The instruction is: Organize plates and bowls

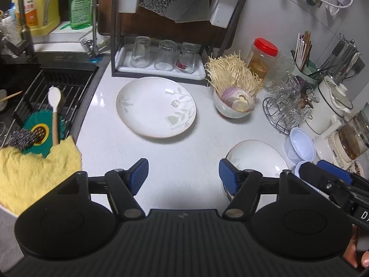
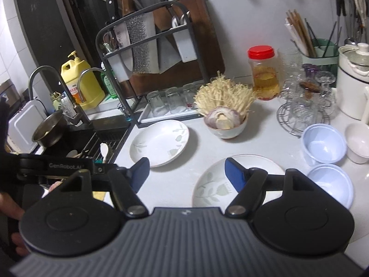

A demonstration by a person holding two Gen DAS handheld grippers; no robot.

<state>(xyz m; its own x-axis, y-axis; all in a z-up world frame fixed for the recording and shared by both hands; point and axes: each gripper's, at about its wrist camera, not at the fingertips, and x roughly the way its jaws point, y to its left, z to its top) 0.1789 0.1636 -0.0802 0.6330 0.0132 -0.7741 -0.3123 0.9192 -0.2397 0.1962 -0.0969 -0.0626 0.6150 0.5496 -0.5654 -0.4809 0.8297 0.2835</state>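
Two white plates with a pale leaf pattern lie on the white counter. The far plate [image 1: 156, 107] [image 2: 159, 146] is near the dish rack. The near plate [image 1: 256, 159] [image 2: 212, 184] lies at the front right. Two pale blue plastic bowls [image 2: 324, 143] [image 2: 332, 184] and a white bowl [image 2: 358, 142] stand right of the near plate. A white bowl with onion and enoki mushrooms [image 1: 233, 108] [image 2: 226, 127] stands behind. My left gripper [image 1: 183, 175] is open and empty above the counter. My right gripper [image 2: 186, 173] is open and empty, its right finger over the near plate.
A black rack [image 1: 159, 73] holds upturned glasses [image 1: 165, 55] and knives. The sink [image 1: 53, 87] with a drying grid, spoon and yellow cloth [image 1: 34, 170] is at left. A red-lidded jar [image 1: 263, 55], glass cups on a wire stand [image 1: 288, 106], utensil holders and a kettle crowd the right.
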